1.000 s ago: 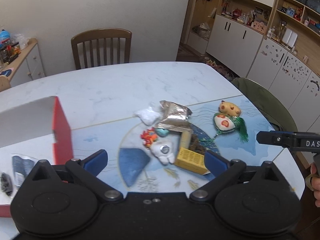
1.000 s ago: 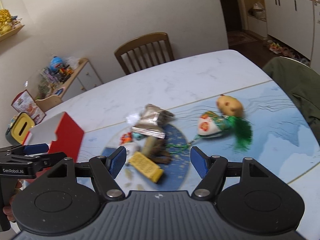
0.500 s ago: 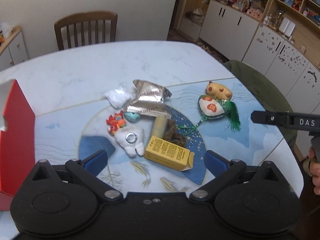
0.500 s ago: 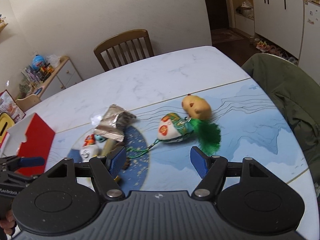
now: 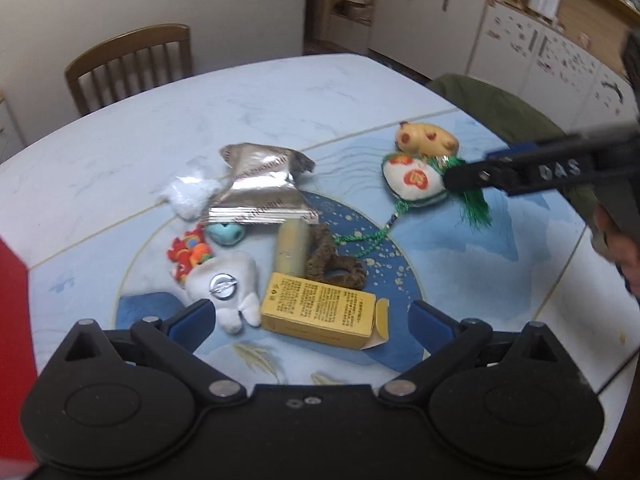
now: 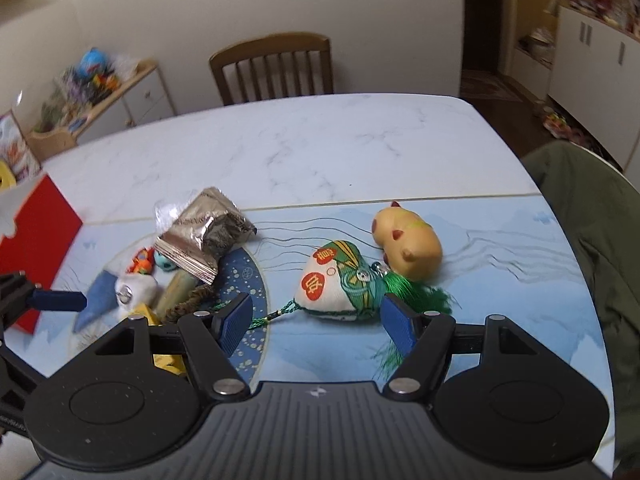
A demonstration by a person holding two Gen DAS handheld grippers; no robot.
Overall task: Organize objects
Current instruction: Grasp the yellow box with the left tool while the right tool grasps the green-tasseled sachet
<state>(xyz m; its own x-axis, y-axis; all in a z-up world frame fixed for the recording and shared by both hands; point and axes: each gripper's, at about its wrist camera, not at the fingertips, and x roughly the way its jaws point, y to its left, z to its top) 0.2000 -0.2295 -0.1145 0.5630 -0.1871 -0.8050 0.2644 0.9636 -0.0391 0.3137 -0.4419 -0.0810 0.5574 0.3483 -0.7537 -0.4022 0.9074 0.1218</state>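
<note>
A pile lies on the blue-patterned table: a yellow carton [image 5: 320, 312], a white plush tooth [image 5: 224, 284], a silver foil packet [image 5: 260, 188], a tan tube [image 5: 292, 248] and a brown hair tie [image 5: 332, 264]. My left gripper [image 5: 312, 322] hangs open just short of the carton. To the right lie a white and green sachet with a green tassel [image 6: 336, 288] and a yellow pig toy [image 6: 408, 240]. My right gripper [image 6: 316, 322] is open, its blue pads on either side of the sachet's near edge. A red box [image 6: 36, 240] stands at the left.
A small red-orange toy [image 5: 188, 250], a pale blue trinket [image 5: 226, 234] and a clear bag [image 5: 188, 196] sit beside the pile. A wooden chair [image 6: 276, 68] stands behind the table. A green jacket [image 6: 592, 248] drapes a chair at the right edge. A toy shelf [image 6: 100, 84] is far left.
Both grippers have come lower and closer to the objects. The left swung right, away from the red box, onto the pile. The right swung right from the pile to the sachet.
</note>
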